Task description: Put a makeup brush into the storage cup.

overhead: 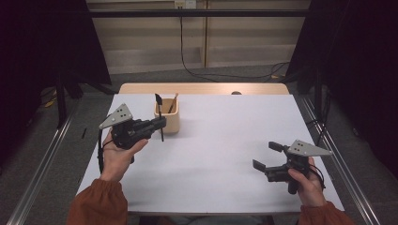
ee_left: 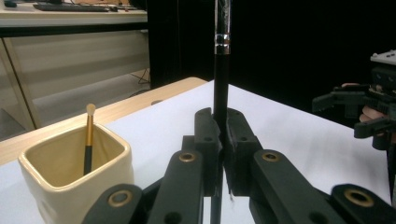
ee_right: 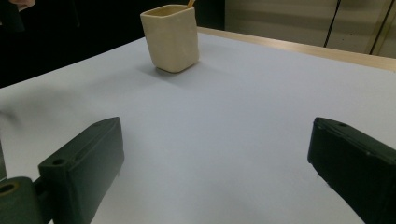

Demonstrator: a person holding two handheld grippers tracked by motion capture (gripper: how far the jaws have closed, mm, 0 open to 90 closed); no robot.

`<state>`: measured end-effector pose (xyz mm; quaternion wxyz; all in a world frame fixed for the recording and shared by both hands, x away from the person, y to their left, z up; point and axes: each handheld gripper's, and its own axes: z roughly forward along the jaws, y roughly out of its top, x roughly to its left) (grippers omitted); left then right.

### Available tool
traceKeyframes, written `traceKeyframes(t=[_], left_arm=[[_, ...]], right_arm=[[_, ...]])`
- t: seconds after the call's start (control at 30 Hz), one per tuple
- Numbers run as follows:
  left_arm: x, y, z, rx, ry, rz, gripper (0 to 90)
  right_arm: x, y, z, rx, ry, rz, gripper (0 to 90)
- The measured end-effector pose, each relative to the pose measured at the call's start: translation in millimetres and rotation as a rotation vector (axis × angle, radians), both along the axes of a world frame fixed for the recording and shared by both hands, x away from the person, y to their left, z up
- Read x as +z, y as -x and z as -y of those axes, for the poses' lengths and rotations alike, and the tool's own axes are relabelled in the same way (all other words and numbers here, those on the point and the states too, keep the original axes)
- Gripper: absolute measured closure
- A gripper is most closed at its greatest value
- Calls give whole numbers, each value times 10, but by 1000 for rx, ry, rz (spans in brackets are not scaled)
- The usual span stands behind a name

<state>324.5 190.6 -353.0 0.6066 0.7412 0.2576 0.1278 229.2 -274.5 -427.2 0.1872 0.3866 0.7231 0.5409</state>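
On the white tabletop (overhead: 220, 154), seen from the high view, I am holding a claw in each hand. My left claw (overhead: 159, 124) is sitting at about ten o'clock from the tabletop's middle, with its jaws closed tight on a black brush (overhead: 160, 115). I am holding the brush upright: its dark head is pointing up and its lower end is hanging down toward the tabletop. I cannot tell whether that end is touching the surface.

Just beside the brush, at about one o'clock from my left claw, a cream cup (overhead: 172, 123) is standing upright. A second brush with a gold handle (overhead: 172, 102) is leaning inside it, poking out over the rim. In the left gripper view, the cup (ee_left: 79, 186) is showing at eight o'clock, the gold-handled brush (ee_left: 88, 140) is resting against its inner wall, and the black brush (ee_left: 221, 84) is rising straight up from between the closed jaws, with a silver band high on its handle.

My right claw (overhead: 267, 156) is resting at about four o'clock on the tabletop, well apart from the cup. Its jaws are spread wide and gripping nothing. In the right gripper view, the two black jaws are standing far apart over bare white tabletop (ee_right: 224, 130), and the cup (ee_right: 170, 37) is sitting at about eleven o'clock, farther off.
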Motion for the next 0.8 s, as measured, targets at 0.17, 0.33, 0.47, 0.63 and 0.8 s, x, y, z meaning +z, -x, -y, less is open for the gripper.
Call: traceKeyframes(t=[0.17,0.33,0.47,0.63,0.8], left_arm=[[25,-46,-21,21,-1,9,855],[68,-106,-60,42,2,10,855],[127,-164,-66,50,-3,17,855],[204,-215,-73,56,9,28,855],[245,-221,-96,58,33,32,855]], right_arm=[[-85,54,43,-17,-4,-13,30],[-92,94,31,-14,-11,-4,31],[-99,89,34,-17,-9,-6,31],[-98,94,36,-17,-10,-6,33],[-97,98,37,-13,-12,-6,34]])
